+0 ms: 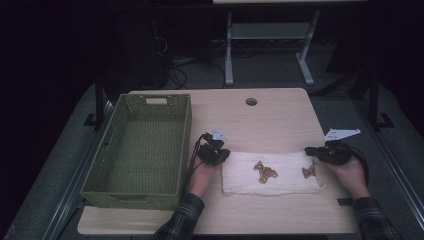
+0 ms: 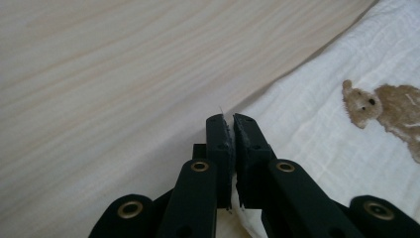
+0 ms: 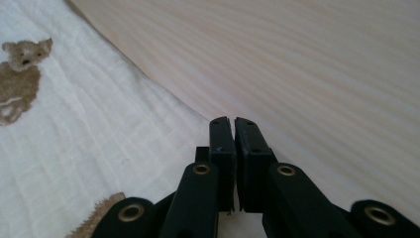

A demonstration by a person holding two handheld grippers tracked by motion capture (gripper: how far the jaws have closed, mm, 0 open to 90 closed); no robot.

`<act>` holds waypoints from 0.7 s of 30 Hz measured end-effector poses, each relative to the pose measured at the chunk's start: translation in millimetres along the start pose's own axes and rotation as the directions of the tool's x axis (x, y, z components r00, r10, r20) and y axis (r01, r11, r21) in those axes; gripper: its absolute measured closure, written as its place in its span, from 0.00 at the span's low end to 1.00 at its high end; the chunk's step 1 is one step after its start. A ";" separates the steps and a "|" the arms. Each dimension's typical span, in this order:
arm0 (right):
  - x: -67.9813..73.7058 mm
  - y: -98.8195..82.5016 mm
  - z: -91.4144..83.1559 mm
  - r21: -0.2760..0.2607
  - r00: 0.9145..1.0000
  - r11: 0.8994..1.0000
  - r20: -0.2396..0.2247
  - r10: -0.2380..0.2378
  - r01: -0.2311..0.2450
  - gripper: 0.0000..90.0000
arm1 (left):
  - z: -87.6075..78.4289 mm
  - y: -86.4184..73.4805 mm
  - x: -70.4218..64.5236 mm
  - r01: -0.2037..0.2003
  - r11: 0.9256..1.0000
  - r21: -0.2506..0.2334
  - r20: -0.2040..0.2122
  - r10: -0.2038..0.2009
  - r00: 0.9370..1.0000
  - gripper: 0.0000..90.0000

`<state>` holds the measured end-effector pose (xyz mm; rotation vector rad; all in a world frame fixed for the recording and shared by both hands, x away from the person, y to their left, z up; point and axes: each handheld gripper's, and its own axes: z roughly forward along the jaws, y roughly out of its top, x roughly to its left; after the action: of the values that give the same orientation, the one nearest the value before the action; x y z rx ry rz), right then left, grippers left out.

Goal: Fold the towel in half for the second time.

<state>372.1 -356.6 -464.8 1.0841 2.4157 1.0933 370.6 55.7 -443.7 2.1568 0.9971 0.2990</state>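
Note:
A white cloth (image 1: 285, 177) printed with brown bears (image 1: 265, 172) lies flat on the wooden table (image 1: 270, 120) in front of the person. My left gripper (image 1: 225, 154) sits at the cloth's far left corner. In the left gripper view its jaws (image 2: 233, 119) are pressed together with the white cloth (image 2: 317, 129) edge pinched between the pads. My right gripper (image 1: 309, 150) sits at the far right corner. Its jaws (image 3: 233, 121) are closed right where the cloth (image 3: 99, 129) edge meets them, a sliver of white showing between them.
A green woven basket (image 1: 185, 145) stands empty at the table's left, close beside the left hand. A round cable hole (image 1: 251, 101) lies near the table's far edge. Bare wood stretches beyond the cloth. A white desk frame (image 1: 270, 30) stands behind on the floor.

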 end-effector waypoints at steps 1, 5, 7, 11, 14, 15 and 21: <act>-2.5 1.6 0.1 -0.008 1.000 1.000 0.004 -0.005 0.005 0.96 | 0.2 1.5 0.6 0.000 1.000 -0.006 -0.002 0.000 1.000 0.95; -10.6 8.6 0.9 -0.031 1.000 0.999 0.011 0.011 -0.010 0.96 | 2.4 7.1 6.2 -0.008 1.000 -0.024 -0.011 0.008 1.000 0.95; -14.3 12.5 1.6 -0.048 1.000 0.999 0.013 0.024 -0.023 0.96 | 3.6 11.3 8.6 -0.010 1.000 -0.027 -0.015 0.010 1.000 0.95; -19.4 15.2 4.8 -0.063 0.999 0.997 0.013 0.039 -0.038 0.96 | 4.1 13.5 10.2 -0.007 0.999 -0.034 -0.016 0.006 1.000 0.95; -17.6 13.9 5.3 -0.054 0.999 0.998 0.009 0.033 -0.032 0.96 | 3.2 11.1 8.4 -0.014 1.000 -0.028 -0.019 0.014 1.000 0.95; -14.4 12.4 3.1 -0.053 1.000 0.998 0.003 0.030 -0.030 0.96 | 1.0 9.9 7.2 -0.024 0.999 -0.023 -0.019 0.023 1.000 0.95; -8.3 6.8 -10.1 -0.082 1.000 0.996 -0.018 0.021 -0.022 0.96 | -11.6 7.3 -0.1 -0.048 0.998 -0.049 -0.019 0.047 0.999 0.95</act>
<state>376.1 -365.0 -453.4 1.0808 2.3548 1.2016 369.1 58.5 -430.3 2.1384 0.9400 0.3627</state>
